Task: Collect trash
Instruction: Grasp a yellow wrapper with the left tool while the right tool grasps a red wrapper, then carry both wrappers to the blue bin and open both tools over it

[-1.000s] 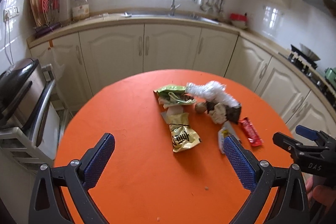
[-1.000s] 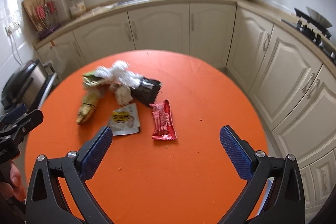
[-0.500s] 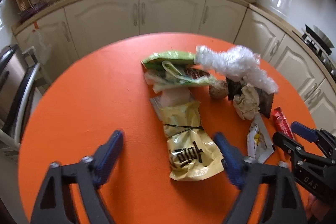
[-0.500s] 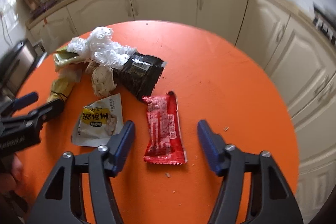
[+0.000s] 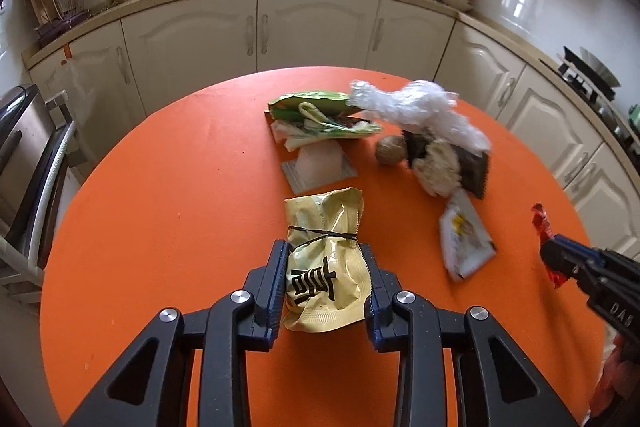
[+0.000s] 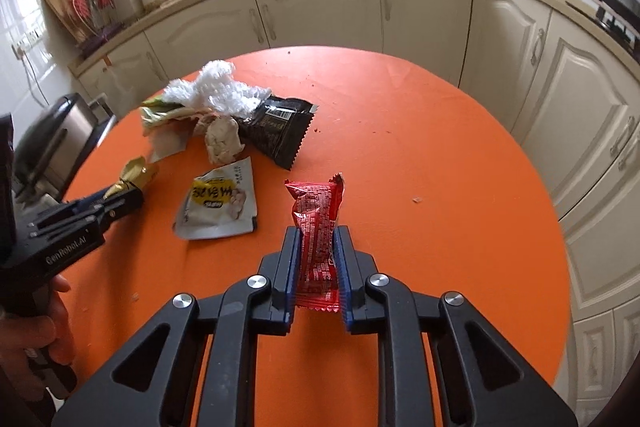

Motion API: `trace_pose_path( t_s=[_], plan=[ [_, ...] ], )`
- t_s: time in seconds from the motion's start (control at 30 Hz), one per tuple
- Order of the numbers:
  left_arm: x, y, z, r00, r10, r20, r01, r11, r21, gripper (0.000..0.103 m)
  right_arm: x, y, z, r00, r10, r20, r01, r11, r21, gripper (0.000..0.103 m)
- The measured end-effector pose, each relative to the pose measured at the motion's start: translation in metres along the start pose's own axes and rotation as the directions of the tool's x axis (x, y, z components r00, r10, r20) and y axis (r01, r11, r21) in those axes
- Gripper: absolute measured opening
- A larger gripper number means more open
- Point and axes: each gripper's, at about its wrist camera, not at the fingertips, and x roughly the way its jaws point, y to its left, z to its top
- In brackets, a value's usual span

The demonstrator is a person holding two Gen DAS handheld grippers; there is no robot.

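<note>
Trash lies on a round orange table [image 5: 168, 211]. My left gripper [image 5: 325, 259] is shut on a yellow snack bag [image 5: 322, 251] with black lettering, squeezing its sides. My right gripper [image 6: 317, 247] is shut on a red wrapper [image 6: 316, 223], which stands up between the fingers; it also shows in the left wrist view [image 5: 542, 227]. Loose on the table are a white and yellow packet [image 6: 220, 203], a black wrapper [image 6: 276, 127], a crumpled tissue [image 6: 222, 139], clear crumpled plastic [image 6: 216, 91], a green bag [image 5: 316, 111] and a small brown ball [image 5: 390, 151].
Cream kitchen cabinets [image 5: 316, 27] curve behind the table under a counter with a sink. A metal bin [image 5: 24, 143] stands left of the table. A stove [image 5: 588, 71] is at the right. Crumbs dot the table's far side.
Both grippers have moved forward and down to the table and closed: the left on the yellow bag, the right on the red wrapper, which now stands pinched upright.
</note>
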Motion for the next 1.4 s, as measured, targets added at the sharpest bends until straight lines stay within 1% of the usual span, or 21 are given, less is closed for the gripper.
trace_pose_path(
  t_s=[0.1, 0.2, 0.37, 0.47, 0.63, 0.7, 0.73, 0.77, 0.9, 0.97, 1.0, 1.07, 1.13, 1.17, 1.2, 1.27, 1.33, 1.4],
  plan=[
    [-0.020, -0.008, -0.011, 0.999, -0.010, 0.035, 0.010, 1.000, 0.016, 0.029, -0.025, -0.004, -0.003, 0.999, 0.006, 0.036, -0.007, 1.000, 0.008, 0.017],
    [-0.038, -0.024, -0.012, 0.997, -0.030, 0.076, 0.027, 0.999, 0.038, 0.029, -0.053, -0.005, -0.009, 0.997, 0.005, 0.074, -0.006, 1.000, 0.009, 0.017],
    [-0.069, -0.055, -0.017, 0.987, -0.080, 0.138, 0.067, 0.993, 0.095, 0.029, -0.097, -0.011, -0.016, 0.990, 0.008, 0.140, -0.011, 1.000, 0.018, 0.017],
    [-0.080, -0.081, -0.021, 0.979, -0.116, 0.165, 0.093, 0.985, 0.143, 0.029, -0.126, -0.021, -0.021, 0.983, -0.004, 0.186, -0.002, 1.000, 0.031, 0.017],
    [-0.092, -0.125, -0.029, 0.964, -0.197, 0.176, 0.155, 0.961, 0.227, 0.029, -0.169, -0.048, -0.033, 0.968, -0.051, 0.247, 0.034, 0.997, 0.073, 0.017],
    [-0.095, -0.149, -0.034, 0.955, -0.244, 0.169, 0.193, 0.944, 0.268, 0.029, -0.187, -0.066, -0.039, 0.960, -0.082, 0.267, 0.057, 0.993, 0.099, 0.017],
    [-0.102, -0.162, -0.040, 0.951, -0.259, 0.167, 0.204, 0.935, 0.289, 0.029, -0.198, -0.078, -0.044, 0.955, -0.107, 0.277, 0.076, 0.990, 0.119, 0.017],
    [-0.104, -0.168, -0.042, 0.948, -0.274, 0.164, 0.216, 0.928, 0.305, 0.029, -0.205, -0.088, -0.048, 0.951, -0.123, 0.283, 0.088, 0.987, 0.134, 0.017],
    [-0.104, -0.221, -0.051, 0.925, -0.356, 0.132, 0.283, 0.878, 0.386, 0.029, -0.235, -0.129, -0.067, 0.933, -0.208, 0.294, 0.150, 0.967, 0.206, 0.017],
    [-0.098, -0.242, -0.049, 0.915, -0.388, 0.113, 0.312, 0.855, 0.415, 0.029, -0.250, -0.152, -0.077, 0.923, -0.253, 0.291, 0.185, 0.952, 0.244, 0.017],
    [-0.096, -0.257, -0.052, 0.908, -0.407, 0.099, 0.328, 0.838, 0.436, 0.029, -0.255, -0.162, -0.081, 0.918, -0.273, 0.288, 0.200, 0.945, 0.260, 0.017],
    [-0.083, -0.283, -0.047, 0.900, -0.430, 0.070, 0.353, 0.814, 0.461, 0.029, -0.265, -0.185, -0.093, 0.908, -0.316, 0.275, 0.232, 0.925, 0.300, 0.017],
    [-0.070, -0.311, -0.053, 0.889, -0.457, 0.020, 0.391, 0.782, 0.485, 0.029, -0.271, -0.209, -0.106, 0.901, -0.351, 0.255, 0.257, 0.905, 0.339, 0.017],
    [-0.060, -0.320, -0.048, 0.888, -0.460, 0.002, 0.400, 0.774, 0.492, 0.029, -0.270, -0.217, -0.111, 0.900, -0.361, 0.245, 0.263, 0.897, 0.354, 0.017],
    [-0.050, -0.336, -0.054, 0.883, -0.468, -0.033, 0.419, 0.756, 0.504, 0.029, -0.270, -0.230, -0.120, 0.899, -0.373, 0.228, 0.272, 0.886, 0.377, 0.017],
    [-0.030, -0.358, -0.052, 0.879, -0.470, -0.083, 0.442, 0.734, 0.516, 0.029, -0.266, -0.251, -0.131, 0.902, -0.384, 0.198, 0.280, 0.868, 0.410, 0.017],
    [-0.002, -0.383, -0.061, 0.869, -0.466, -0.166, 0.479, 0.711, 0.514, 0.029, -0.258, -0.275, -0.145, 0.909, -0.384, 0.164, 0.278, 0.849, 0.448, 0.017],
    [0.023, -0.405, -0.063, 0.863, -0.453, -0.224, 0.500, 0.701, 0.508, 0.029, -0.246, -0.294, -0.158, 0.917, -0.378, 0.128, 0.276, 0.832, 0.482, 0.017]
  ],
)
